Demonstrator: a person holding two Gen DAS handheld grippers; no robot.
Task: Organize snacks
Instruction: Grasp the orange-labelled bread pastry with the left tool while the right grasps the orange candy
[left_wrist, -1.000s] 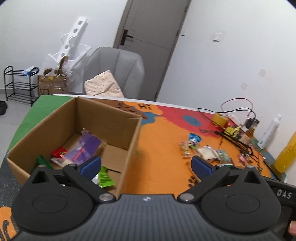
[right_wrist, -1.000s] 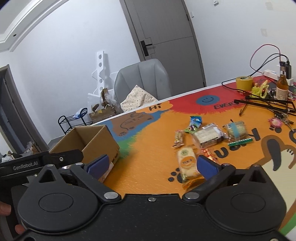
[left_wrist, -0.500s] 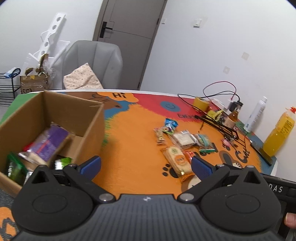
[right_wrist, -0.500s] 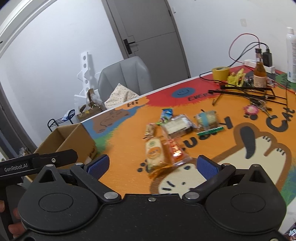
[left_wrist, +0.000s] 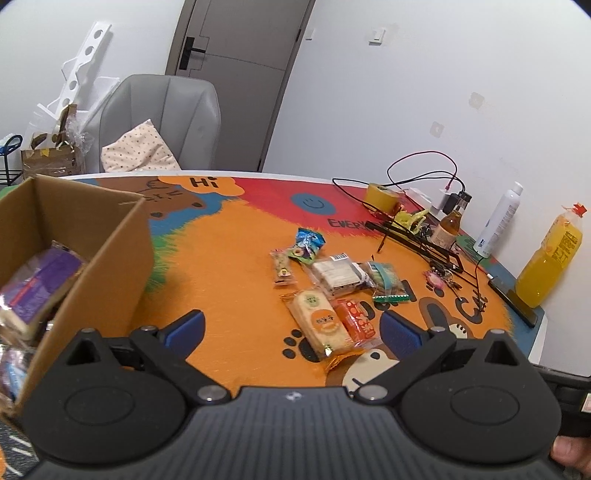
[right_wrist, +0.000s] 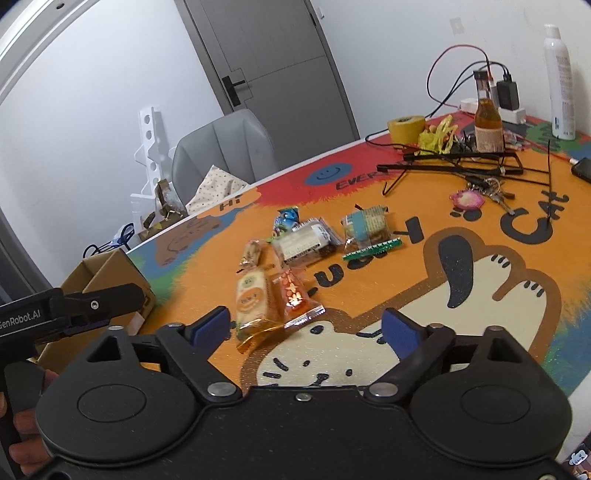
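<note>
Snacks (left_wrist: 334, 284) loose on orange cartoon mat (left_wrist: 240, 295); left gripper (left_wrist: 291, 326) spread, right gripper (right_wrist: 306, 328) closing, empty.

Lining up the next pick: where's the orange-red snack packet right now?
In the right wrist view, the orange-red packet lies on the mat, touching the cream cracker pack on its left.

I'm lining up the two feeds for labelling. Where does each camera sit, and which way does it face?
Left wrist: on the left gripper, angled down over the mat at the snack pile and cardboard box; a fingertip shows bottom right.
Right wrist: on the right gripper, jaws closing with nothing between them, facing the same pile; the left gripper and a hand show at left.
Shared: the orange cracker packet, box, grey chair.
</note>
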